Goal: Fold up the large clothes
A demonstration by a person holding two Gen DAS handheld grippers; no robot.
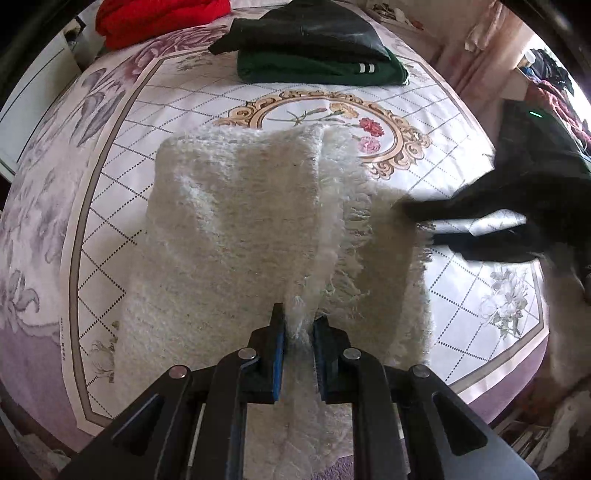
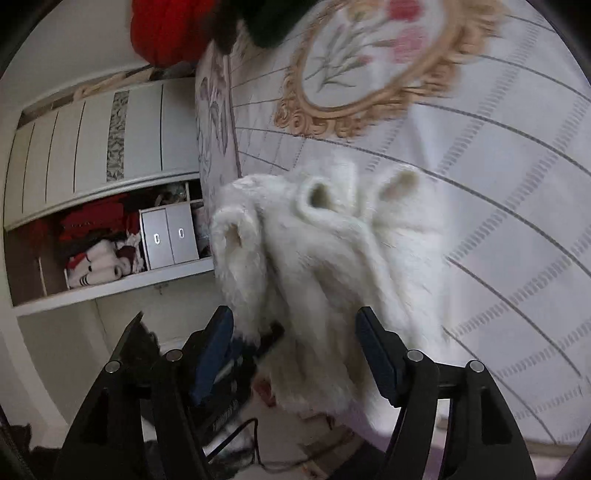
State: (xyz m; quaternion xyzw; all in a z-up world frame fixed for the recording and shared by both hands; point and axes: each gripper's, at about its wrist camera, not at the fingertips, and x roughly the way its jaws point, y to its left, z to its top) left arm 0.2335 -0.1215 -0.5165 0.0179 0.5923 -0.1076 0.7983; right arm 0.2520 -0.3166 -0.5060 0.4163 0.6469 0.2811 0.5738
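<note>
The fluffy white sweater (image 1: 258, 221) lies on the bed (image 1: 110, 155), on a flowered bedspread, with its long way running from the left gripper (image 1: 299, 332) up toward 12 o'clock in the left wrist view. The left gripper is squeezed tight on a bunched edge of the sweater right at its fingertips, and the rest of the sweater spreads away from it, flat on the bed. The right gripper (image 2: 295, 332) has its jaws wide apart with nothing pinched, and the fuzzy sweater hangs in soft folds just in front of them, toward 12 o'clock in the right wrist view. In the left view the right gripper shows as a dark blur at 3 o'clock, near the sweater's right edge. So the left gripper is the one that already has the sweater, and I think the right one needs to close on the cloth in front of it before the two can lift and fold it over. At 12 o'clock on the bed sits a pile of folded dark clothes (image 1: 314, 48), and a red bundle (image 1: 155, 18) is at 11 o'clock.
</note>
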